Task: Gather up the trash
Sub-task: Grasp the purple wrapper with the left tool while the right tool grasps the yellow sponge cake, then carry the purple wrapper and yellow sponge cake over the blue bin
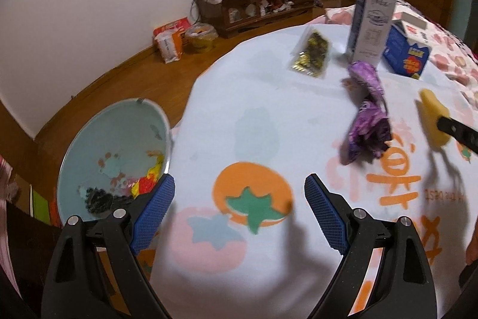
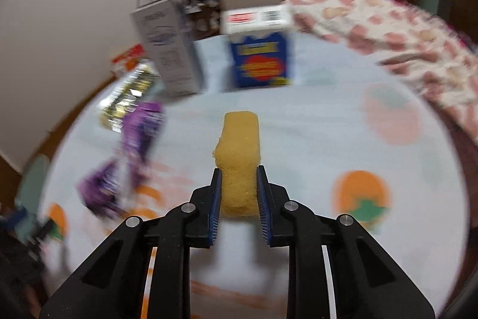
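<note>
Right gripper (image 2: 239, 193) clamped on yellow sponge (image 2: 240, 157), raised over the fruit-print sheet (image 1: 254, 97). Left gripper (image 1: 239, 211) spread wide, holding nothing; purple wrapper (image 1: 369, 115) at two o'clock, bin (image 1: 98, 139) at ten o'clock.

Fruit-print sheet (image 1: 254, 115) bearing purple wrapper (image 1: 369, 109), gold-and-black packet (image 1: 312, 53), upright grey-white carton (image 1: 372, 29), blue carton (image 1: 407, 50).
</note>
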Action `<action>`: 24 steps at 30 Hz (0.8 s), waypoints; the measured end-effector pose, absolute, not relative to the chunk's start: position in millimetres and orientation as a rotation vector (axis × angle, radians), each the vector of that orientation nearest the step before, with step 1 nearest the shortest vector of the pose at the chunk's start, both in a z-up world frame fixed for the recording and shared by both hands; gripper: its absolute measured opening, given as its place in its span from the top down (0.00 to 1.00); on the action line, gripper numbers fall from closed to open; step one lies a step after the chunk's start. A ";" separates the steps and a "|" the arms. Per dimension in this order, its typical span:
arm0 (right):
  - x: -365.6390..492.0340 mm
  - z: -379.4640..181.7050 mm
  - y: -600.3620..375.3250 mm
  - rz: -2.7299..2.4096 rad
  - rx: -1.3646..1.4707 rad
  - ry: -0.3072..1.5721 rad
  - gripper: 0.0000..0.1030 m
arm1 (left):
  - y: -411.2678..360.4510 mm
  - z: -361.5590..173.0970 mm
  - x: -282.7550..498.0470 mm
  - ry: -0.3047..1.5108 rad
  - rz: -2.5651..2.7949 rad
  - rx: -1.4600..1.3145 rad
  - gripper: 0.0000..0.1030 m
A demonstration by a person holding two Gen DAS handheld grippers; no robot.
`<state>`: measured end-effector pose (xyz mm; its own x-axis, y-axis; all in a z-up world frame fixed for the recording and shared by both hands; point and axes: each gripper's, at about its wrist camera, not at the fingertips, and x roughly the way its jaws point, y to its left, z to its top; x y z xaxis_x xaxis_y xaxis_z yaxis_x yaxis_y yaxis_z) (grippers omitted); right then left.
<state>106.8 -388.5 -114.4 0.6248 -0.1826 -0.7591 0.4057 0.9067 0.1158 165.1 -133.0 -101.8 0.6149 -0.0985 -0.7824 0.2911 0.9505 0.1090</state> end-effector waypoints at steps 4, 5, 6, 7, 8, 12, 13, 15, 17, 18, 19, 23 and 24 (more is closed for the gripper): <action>78.7 -113.8 -407.6 -0.394 0.239 0.848 0.77 | -156.4 -94.5 164.4 0.851 -0.291 0.238 0.16; 72.5 -114.0 -412.3 -0.407 0.227 0.851 0.77 | -161.6 -92.9 165.0 0.849 -0.307 0.230 0.16; 67.0 -114.3 -417.1 -0.417 0.226 0.851 0.77 | -168.9 -90.6 166.7 0.845 -0.324 0.218 0.16; 62.5 -115.5 -421.0 -0.419 0.234 0.850 0.77 | -177.6 -88.8 168.6 0.841 -0.343 0.204 0.16; 59.1 -116.7 -424.7 -0.419 0.247 0.849 0.77 | -187.6 -88.1 170.4 0.838 -0.368 0.194 0.17; 51.7 -123.5 -432.9 -0.407 0.288 0.842 0.77 | -227.2 -91.8 172.7 0.827 -0.456 0.197 0.25; 50.3 -123.7 -434.9 -0.406 0.292 0.839 0.77 | -235.7 -94.7 173.2 0.829 -0.464 0.205 0.27; 50.1 -124.4 -435.9 -0.400 0.298 0.830 0.77 | -251.1 -103.2 176.2 0.858 -0.483 0.194 0.35; 49.4 -124.8 -435.4 -0.396 0.306 0.825 0.77 | -259.5 -111.6 179.5 0.883 -0.480 0.203 0.43; 48.6 -125.2 -436.1 -0.392 0.314 0.824 0.77 | -263.1 -117.7 181.3 0.899 -0.464 0.211 0.54; 47.8 -125.6 -436.7 -0.389 0.322 0.823 0.77 | -263.9 -123.6 183.2 0.921 -0.456 0.204 0.58; 48.6 -127.0 -440.0 -0.381 0.338 0.821 0.77 | -256.5 -125.2 185.5 0.932 -0.447 0.141 0.71; 48.9 -127.1 -439.8 -0.382 0.335 0.822 0.77 | -255.7 -124.4 186.3 0.934 -0.448 0.135 0.74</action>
